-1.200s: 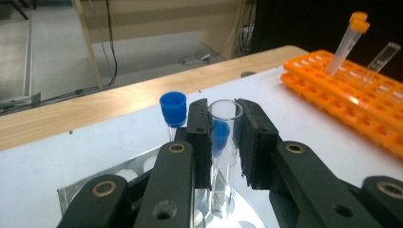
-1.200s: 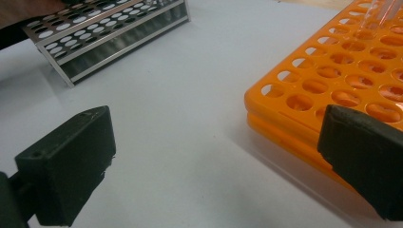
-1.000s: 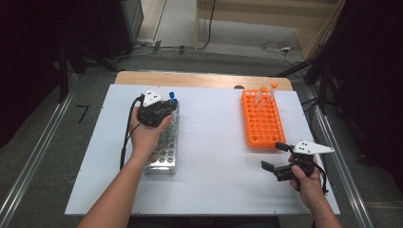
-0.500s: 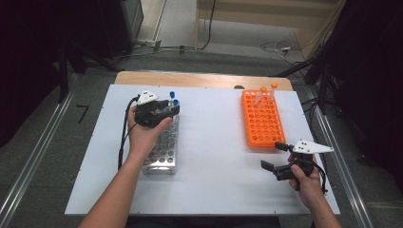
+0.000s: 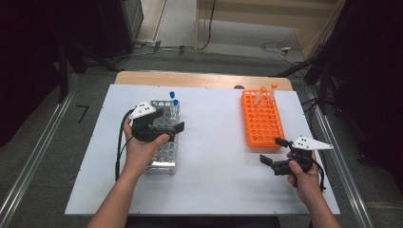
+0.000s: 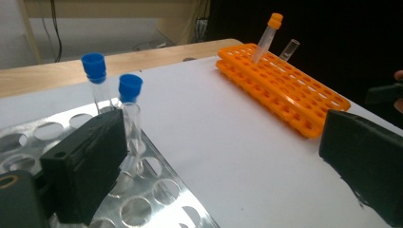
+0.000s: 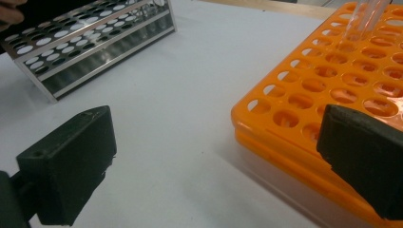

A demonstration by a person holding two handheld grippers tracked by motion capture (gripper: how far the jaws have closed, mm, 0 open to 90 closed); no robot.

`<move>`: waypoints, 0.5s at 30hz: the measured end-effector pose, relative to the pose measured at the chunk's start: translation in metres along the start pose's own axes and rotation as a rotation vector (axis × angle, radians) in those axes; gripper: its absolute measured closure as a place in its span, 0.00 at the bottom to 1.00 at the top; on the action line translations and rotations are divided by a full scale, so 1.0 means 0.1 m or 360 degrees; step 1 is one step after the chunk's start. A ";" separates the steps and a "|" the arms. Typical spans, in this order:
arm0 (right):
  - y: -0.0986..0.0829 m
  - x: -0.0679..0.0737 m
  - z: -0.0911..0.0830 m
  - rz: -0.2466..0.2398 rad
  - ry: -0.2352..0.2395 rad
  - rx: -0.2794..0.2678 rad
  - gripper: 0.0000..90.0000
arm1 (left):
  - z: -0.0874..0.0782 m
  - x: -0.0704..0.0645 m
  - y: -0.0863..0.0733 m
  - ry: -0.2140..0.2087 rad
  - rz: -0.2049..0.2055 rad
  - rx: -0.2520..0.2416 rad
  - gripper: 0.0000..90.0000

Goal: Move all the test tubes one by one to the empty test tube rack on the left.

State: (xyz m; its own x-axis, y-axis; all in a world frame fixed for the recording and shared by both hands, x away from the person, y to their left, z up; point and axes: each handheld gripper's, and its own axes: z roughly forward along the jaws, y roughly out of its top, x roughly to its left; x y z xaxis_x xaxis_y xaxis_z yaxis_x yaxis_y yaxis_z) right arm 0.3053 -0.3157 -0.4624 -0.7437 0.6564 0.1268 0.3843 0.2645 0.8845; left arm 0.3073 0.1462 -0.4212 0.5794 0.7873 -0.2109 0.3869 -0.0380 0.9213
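Now my left gripper [image 5: 168,124] has drawn back toward me along the metal rack [image 5: 164,156] since a second ago, when it sat nearer the rack's far end; my right gripper [image 5: 272,151] has not moved, parked on the white table [image 5: 214,156] just beside the near end of the orange rack [image 5: 261,121].

From above I see both racks whole. The left gripper view adds detail: two blue-capped tubes [image 6: 130,118] stand upright in the metal rack's far holes, and the nearer one sits just beside the inner face of my left jaw; I cannot tell whether they touch.

Both grippers gape wide and hold nothing. In the right gripper view, the orange rack's corner [image 7: 304,118] lies between the jaws.
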 end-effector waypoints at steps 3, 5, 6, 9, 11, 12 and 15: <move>0.04 -0.02 0.03 0.0014 -0.0029 -0.0015 0.00 | -0.08 -0.04 -0.04 -0.0022 -0.0011 -0.0026 0.01; 0.07 -0.03 0.05 0.0035 -0.0038 -0.0028 0.00 | -0.12 -0.07 -0.06 -0.0025 -0.0008 -0.0042 0.01; 0.09 -0.04 0.07 0.0042 -0.0050 -0.0035 0.00 | -0.14 -0.08 -0.07 -0.0031 -0.0013 -0.0050 0.01; 0.13 -0.05 0.11 0.0084 -0.0098 -0.0049 0.04 | -0.20 -0.13 -0.12 -0.0053 -0.0014 -0.0075 0.00; 0.16 -0.07 0.14 0.0114 -0.0149 -0.0049 0.07 | -0.22 -0.15 -0.15 -0.0057 0.0002 -0.0063 0.00; 0.17 -0.09 0.16 0.0125 -0.0174 -0.0058 0.10 | -0.23 -0.16 -0.17 -0.0061 0.0011 -0.0059 0.00; 0.21 -0.13 0.21 0.0151 -0.0267 -0.0063 0.18 | -0.27 -0.18 -0.22 -0.0070 0.0010 -0.0055 0.00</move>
State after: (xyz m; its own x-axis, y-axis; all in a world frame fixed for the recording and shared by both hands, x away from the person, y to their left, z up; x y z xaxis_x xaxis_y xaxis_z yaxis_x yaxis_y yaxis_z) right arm 0.3343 -0.3041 -0.4551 -0.6021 0.7866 0.1366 0.4241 0.1702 0.8895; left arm 0.2691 0.1492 -0.4291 0.6130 0.7592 -0.2188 0.3589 -0.0209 0.9331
